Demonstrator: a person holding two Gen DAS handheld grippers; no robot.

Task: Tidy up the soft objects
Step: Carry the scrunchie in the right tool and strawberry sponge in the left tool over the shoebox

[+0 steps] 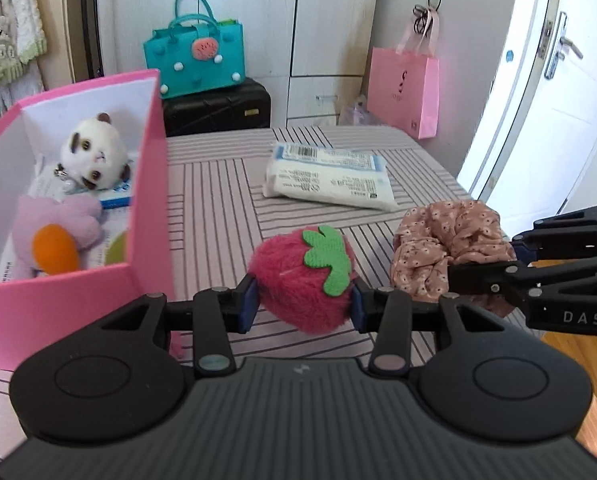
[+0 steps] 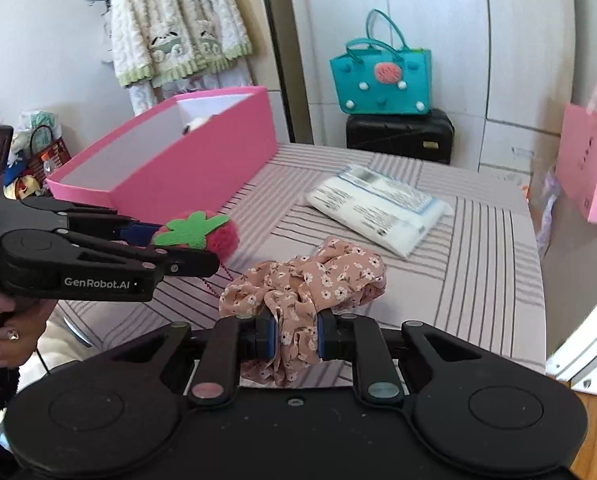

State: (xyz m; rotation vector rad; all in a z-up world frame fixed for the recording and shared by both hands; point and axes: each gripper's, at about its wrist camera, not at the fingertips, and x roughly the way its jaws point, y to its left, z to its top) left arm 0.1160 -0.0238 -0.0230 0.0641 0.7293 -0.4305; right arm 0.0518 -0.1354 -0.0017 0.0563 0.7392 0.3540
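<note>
Pink box [image 1: 146, 184]: stands at the left on the striped tabletop [image 1: 218, 208], open-topped; a panda toy [image 1: 94, 156], a purple flower toy [image 1: 54, 232] and white packets lie inside.
Left gripper [image 1: 303, 300]: fingers pinching the plush strawberry [image 1: 298, 280] at its two flanks, just beside the box's right wall; the strawberry appears lifted off the tabletop.
Strawberry handling: judged light, furry and springy; a pinch across the middle should hold, the leaf cap being too thin a purchase.
Right gripper [image 2: 296, 340]: fingers pressed onto a bunched fold of the floral scrunchie [image 2: 310, 280], near the strawberry; whether it clears the tabletop cannot be told.
Scrunchie handling: judged limp and light; loose loops may sag or snag on the box rim.
Tissue pack [image 1: 330, 178]: lies flat farther back, untouched; soft, best taken across its narrow width.
</note>
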